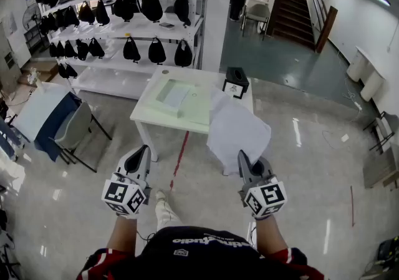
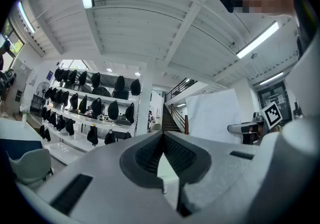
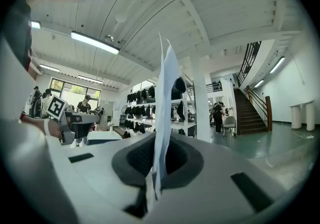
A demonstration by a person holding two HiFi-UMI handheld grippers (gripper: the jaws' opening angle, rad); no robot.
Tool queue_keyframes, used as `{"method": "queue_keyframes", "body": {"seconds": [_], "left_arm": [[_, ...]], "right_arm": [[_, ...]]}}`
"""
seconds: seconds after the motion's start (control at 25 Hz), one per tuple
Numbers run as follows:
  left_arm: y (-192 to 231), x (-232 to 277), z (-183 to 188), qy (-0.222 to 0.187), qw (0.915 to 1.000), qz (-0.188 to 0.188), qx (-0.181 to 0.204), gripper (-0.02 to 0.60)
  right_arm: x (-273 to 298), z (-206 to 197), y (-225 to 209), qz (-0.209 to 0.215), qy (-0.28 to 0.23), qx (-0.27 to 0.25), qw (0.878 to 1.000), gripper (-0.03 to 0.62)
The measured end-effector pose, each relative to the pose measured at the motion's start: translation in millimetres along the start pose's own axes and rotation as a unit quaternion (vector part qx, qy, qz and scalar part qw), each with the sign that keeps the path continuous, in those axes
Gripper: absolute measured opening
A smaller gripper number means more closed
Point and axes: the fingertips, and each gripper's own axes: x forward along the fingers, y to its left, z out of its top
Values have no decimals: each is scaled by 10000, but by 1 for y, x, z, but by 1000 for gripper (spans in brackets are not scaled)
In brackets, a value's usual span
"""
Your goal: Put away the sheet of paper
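While both grippers are held level before the white bench (image 1: 163, 120), the right gripper (image 1: 244, 159) is pinching the near edge of the sheet of paper (image 1: 238, 130). The sheet stands up from its jaws, in the air and off the bench. The left gripper (image 1: 143, 151) has its jaws pressed together with nothing between them, and it is well apart from the sheet.

Two hand-held grippers (image 1: 144, 149) (image 1: 242, 156), one sheet (image 1: 239, 126)
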Motion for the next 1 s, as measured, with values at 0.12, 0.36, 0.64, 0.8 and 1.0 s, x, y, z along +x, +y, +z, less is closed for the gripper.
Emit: {"method": "queue_keyframes", "body": {"seconds": [0.12, 0.36, 0.64, 0.8, 1.0], "left_arm": [[-2, -2, 2, 18, 10000, 7, 38, 5], [-1, -4, 0, 5, 10000, 51, 33, 5], [-5, -6, 0, 4, 10000, 76, 26, 5], [-10, -7, -1, 31, 10000, 70, -5, 5], [-10, -5, -4, 52, 10000, 40, -4, 5]], "right_arm": [[0, 2, -2, -26, -15, -8, 10000, 3], [2, 0, -3, -7, -30, -56, 10000, 3], [2, 1, 3, 61, -16, -50, 10000, 3], [1, 4, 8, 162, -2, -97, 9998, 4], [2, 4, 10, 228, -33, -91, 9997, 4]]}}
